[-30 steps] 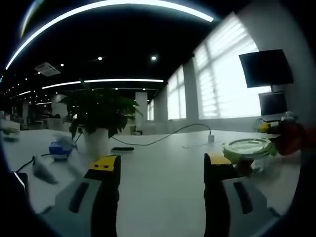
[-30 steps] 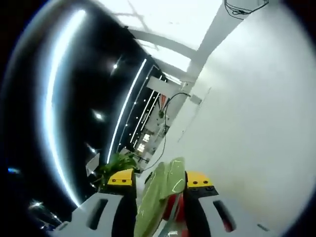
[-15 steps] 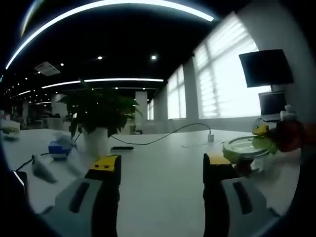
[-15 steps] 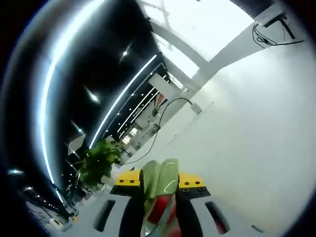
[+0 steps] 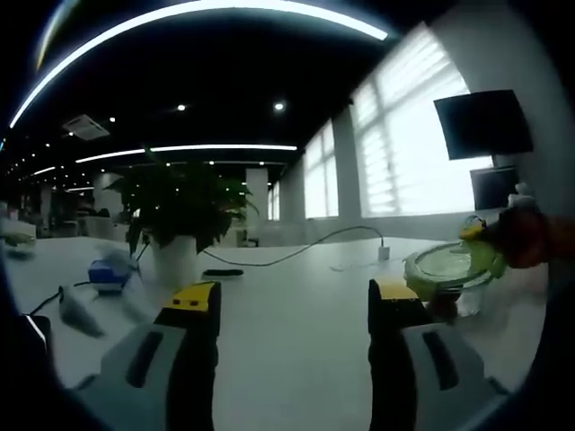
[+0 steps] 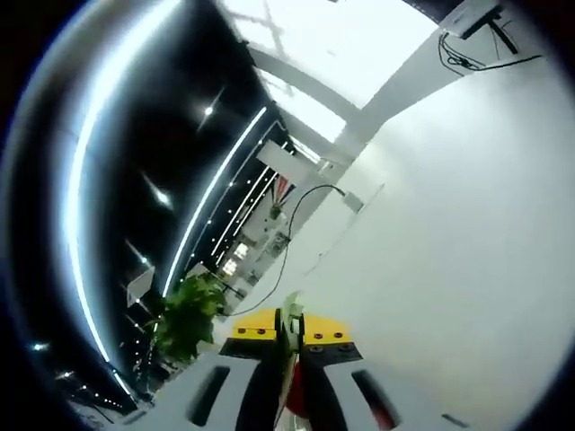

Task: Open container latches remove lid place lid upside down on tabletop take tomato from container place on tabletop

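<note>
The white table (image 5: 296, 305) runs wide under both views, with a potted plant (image 5: 180, 211) standing far back on it. Well off to one side of the plant sits the clear container (image 5: 449, 278), its green-rimmed lid (image 5: 449, 263) resting on top. The right claw (image 5: 517, 238) shows blurred at the lid's edge nearest the dark monitor (image 5: 485, 121); in the right gripper view that claw (image 6: 289, 355) has its jaws drawn almost together on a thin green sliver, apparently a latch or the lid's edge (image 6: 291, 310). The left claw (image 5: 292, 310) hangs over bare table between plant and container, jaws wide apart, holding nothing.

This looks like the latch-opening or lid-lifting step. Next, the lid must come free, be turned over and set down beside the container. No tomato can be made out through the glass.
</note>
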